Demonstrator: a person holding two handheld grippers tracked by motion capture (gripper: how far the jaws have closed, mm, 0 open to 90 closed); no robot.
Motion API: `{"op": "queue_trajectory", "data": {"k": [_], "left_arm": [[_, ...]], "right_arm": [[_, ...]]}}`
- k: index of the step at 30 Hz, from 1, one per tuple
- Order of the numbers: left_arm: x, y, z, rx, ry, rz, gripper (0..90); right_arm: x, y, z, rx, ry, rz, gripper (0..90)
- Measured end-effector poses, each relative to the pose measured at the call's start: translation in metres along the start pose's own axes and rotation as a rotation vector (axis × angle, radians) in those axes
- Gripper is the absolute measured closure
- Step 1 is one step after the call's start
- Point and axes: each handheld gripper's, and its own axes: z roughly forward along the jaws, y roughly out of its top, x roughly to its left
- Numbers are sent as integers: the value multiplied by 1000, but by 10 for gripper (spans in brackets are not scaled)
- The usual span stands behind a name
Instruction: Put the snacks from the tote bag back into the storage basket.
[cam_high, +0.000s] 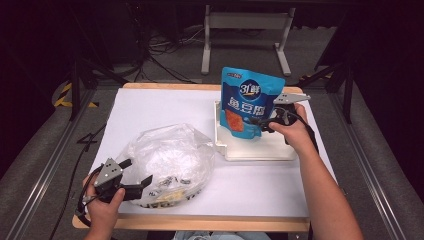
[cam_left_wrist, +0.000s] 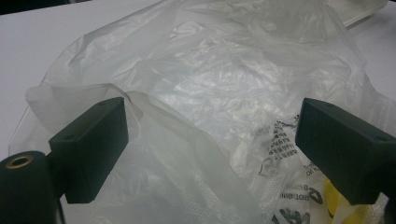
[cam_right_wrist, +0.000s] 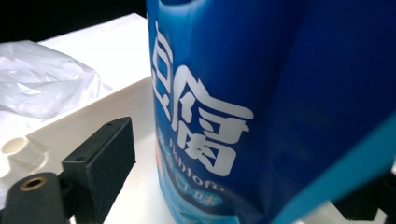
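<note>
Placement step: the blue fish-tofu pouch (cam_high: 248, 102) stands upright in the white tray (cam_high: 260, 149). The right tongs (cam_high: 263, 122) stand spread around it, released. The left tongs (cam_high: 135, 176), also spread, rest at the clear plastic bag (cam_high: 170, 160). Next, I judge: withdraw the right tongs without tipping the pouch.

A lab-style recording bay, not a home or shop.

A white-topped surface (cam_high: 150, 107) with a wooden edge stands on grey carpet between dark curtained sides; loose black cables (cam_high: 160, 47) trail across the floor, yellow-black hazard tape (cam_high: 62, 95) marks a corner, and a metal-legged desk frame (cam_high: 245, 30) stands behind.
</note>
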Motion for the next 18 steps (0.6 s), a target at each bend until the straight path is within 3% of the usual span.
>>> {"op": "queue_trajectory", "data": {"k": [10, 18], "left_arm": [[0, 0, 1, 3, -2, -3, 104], [0, 0, 0, 3, 1, 0, 103]], "right_arm": [[7, 2, -26, 1, -34, 5, 88], [24, 6, -53, -5, -89, 12, 85]]}}
